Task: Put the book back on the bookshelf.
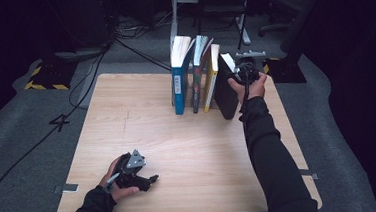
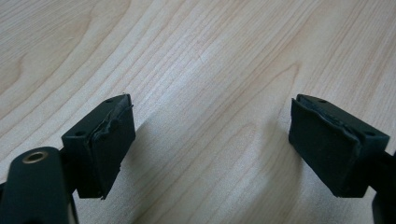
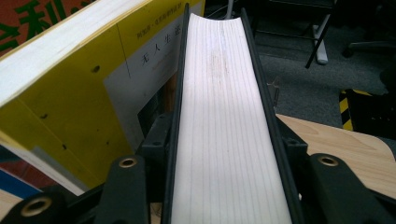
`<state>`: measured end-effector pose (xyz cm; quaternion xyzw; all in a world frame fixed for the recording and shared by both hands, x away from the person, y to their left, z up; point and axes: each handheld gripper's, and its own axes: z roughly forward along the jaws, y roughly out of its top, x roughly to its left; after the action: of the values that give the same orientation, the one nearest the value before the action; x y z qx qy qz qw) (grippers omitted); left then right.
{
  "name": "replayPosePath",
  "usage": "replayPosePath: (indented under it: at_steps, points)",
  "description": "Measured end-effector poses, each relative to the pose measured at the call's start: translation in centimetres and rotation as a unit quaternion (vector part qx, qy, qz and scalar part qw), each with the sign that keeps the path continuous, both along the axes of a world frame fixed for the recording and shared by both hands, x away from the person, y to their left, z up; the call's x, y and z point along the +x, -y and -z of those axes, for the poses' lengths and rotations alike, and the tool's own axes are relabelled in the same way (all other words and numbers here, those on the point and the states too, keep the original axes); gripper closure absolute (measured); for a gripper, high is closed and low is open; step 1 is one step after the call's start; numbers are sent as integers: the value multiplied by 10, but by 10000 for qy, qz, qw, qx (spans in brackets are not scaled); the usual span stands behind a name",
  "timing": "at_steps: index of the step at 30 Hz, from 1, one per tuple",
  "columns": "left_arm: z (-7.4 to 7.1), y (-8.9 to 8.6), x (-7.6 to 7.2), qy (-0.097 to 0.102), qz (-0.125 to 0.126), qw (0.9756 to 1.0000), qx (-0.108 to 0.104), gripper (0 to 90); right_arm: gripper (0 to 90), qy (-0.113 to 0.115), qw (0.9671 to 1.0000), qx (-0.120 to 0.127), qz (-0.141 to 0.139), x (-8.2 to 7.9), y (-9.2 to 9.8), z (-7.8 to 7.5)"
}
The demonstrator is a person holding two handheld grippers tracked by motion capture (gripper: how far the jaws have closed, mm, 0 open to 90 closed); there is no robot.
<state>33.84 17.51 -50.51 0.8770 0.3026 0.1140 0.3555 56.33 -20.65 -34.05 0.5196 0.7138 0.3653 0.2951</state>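
Tabletop of pale wood grain (image 1: pixel 179 151), one, square with rounded corners, carries everything here. Four books stand on its far half in a row: a blue-spined book (image 1: pixel 178 79) at the left end, a dark-spined book with a green and red jacket (image 1: pixel 197 75) next, a yellow-covered book (image 1: pixel 211 77) third, and a black-covered book (image 1: pixel 225 96) at the right end, leaning a little and set just apart from the yellow one. The right gripper (image 1: pixel 237 71) clamps that black book from above; in the right gripper view its two jaws press on both covers with the white page edges (image 3: pixel 224 126) between them and the yellow cover (image 3: pixel 65 121) just beside. The left gripper (image 1: pixel 139 175) rests on the near left of the table, well apart from the books, its two jaws standing wide with bare wood between the pads (image 2: pixel 109 144).
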Motion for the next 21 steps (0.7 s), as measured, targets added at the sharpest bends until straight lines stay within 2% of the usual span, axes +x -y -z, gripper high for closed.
replayPosePath:
  at_steps: [4, 8, 12, 19, 21]
  points:
    - [0, 0, 0, 6, 3, 10000, 16, 148, 508, 117, 9999, -61, -104, -7, 1, 3]
    - [0, 0, 0, 16, 5, 10000, 29, 148, 490, 214, 9997, -86, -96, -11, 1, 5]
    - [0, 0, 0, 15, 4, 10000, 32, 148, 445, 337, 9992, -76, -190, -19, 4, 11]
    - [0, 0, 0, 12, -2, 10000, 31, 148, 386, 335, 9985, 295, -325, -37, 20, 40]
    - [0, 0, 0, 13, -2, 10000, 32, 148, 385, 399, 9973, 468, -398, -44, 27, 54]
